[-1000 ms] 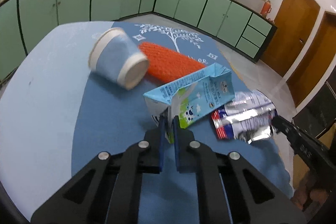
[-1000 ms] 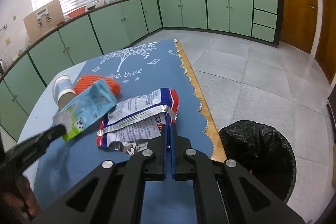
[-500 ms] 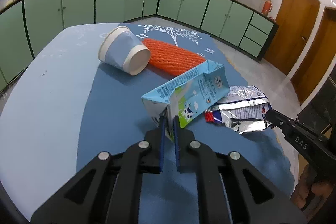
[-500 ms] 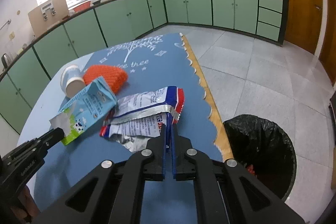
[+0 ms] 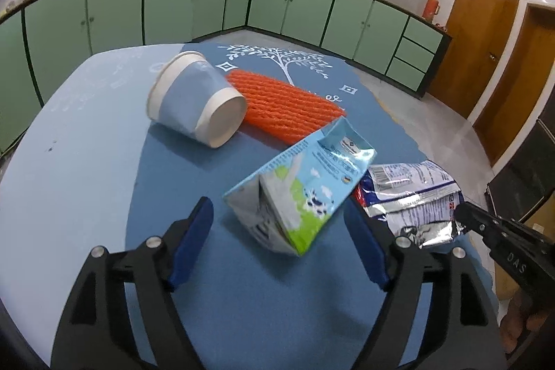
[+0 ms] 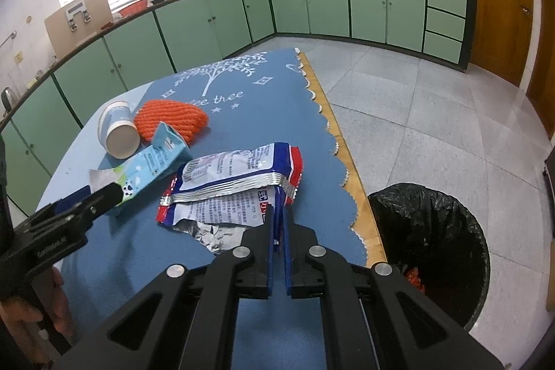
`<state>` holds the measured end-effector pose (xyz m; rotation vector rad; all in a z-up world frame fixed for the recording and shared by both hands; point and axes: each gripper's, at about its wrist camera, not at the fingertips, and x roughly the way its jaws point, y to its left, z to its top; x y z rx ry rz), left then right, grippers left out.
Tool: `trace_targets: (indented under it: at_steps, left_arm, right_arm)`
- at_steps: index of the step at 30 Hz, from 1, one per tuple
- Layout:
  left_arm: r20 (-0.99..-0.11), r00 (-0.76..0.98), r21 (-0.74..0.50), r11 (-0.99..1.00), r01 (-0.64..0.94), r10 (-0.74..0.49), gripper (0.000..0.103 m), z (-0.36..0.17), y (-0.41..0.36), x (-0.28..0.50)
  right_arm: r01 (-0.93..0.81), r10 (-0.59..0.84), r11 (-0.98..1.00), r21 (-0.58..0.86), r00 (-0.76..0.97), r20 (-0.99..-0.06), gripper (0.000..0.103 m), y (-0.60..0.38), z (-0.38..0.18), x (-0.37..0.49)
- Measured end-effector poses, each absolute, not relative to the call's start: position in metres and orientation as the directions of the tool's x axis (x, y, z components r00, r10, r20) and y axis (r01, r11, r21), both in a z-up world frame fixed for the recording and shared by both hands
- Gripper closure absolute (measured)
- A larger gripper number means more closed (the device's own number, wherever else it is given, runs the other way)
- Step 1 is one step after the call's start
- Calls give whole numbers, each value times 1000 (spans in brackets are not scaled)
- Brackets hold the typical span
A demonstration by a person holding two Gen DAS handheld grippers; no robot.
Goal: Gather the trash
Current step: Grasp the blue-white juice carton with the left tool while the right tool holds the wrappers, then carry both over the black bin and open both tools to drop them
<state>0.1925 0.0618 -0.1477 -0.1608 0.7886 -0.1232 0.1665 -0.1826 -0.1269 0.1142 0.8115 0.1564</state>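
A light blue milk carton (image 5: pixel 301 189) lies on the blue table mat between the spread fingers of my left gripper (image 5: pixel 277 217), which is open and empty. The carton also shows in the right wrist view (image 6: pixel 152 162). My right gripper (image 6: pixel 277 217) is shut on the edge of a silver, blue and red snack wrapper (image 6: pixel 239 182), held just above the mat. The wrapper also shows in the left wrist view (image 5: pixel 409 196). A blue and white paper cup (image 5: pixel 197 103) lies on its side beside an orange knitted cloth (image 5: pixel 288 106).
A bin lined with a black bag (image 6: pixel 433 248) stands on the tiled floor beside the table's right edge. The mat's scalloped edge (image 6: pixel 333 141) runs along that side. Green kitchen cabinets (image 5: pixel 242 6) line the far walls.
My left gripper has opened and let go of the milk carton, which now lies on the mat. My right gripper still holds the wrapper and has lifted slightly.
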Motion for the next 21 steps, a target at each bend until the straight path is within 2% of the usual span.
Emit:
trace_targets:
  at_steps: [3, 6, 8, 9, 10, 17, 21]
  left_arm:
    - [-709, 682, -205, 978, 41, -177, 29, -152, 62, 199]
    - [-723, 657, -244, 969, 44, -212, 39, -158, 61, 206]
    - [-718, 652, -278, 959, 52, -244, 57, -159, 61, 209]
    - [-717, 652, -283, 958, 50, -246, 61, -159, 61, 209]
    - [-715, 652, -291, 955, 50, -252, 70, -159, 60, 209]
    - [-679, 694, -295, 955, 41, -239, 71, -155, 55, 186]
    - [-678, 711, -247, 969, 15, -184, 71, -152, 52, 173]
  right_arm:
    - [-96, 182, 982, 160, 678, -712, 98, -183, -127, 167]
    - [-95, 181, 983, 159, 677, -714, 98, -183, -128, 168]
    - [-94, 180, 983, 159, 676, -715, 98, -183, -128, 168]
    - [-93, 180, 983, 159, 676, -715, 98, -183, -128, 168]
    - [-93, 179, 983, 158, 676, -715, 98, -183, -128, 168]
    - [-99, 190, 981, 167, 682, -707, 98, -183, -126, 167]
    - [-106, 193, 980, 166, 684, -704, 98, -182, -125, 165]
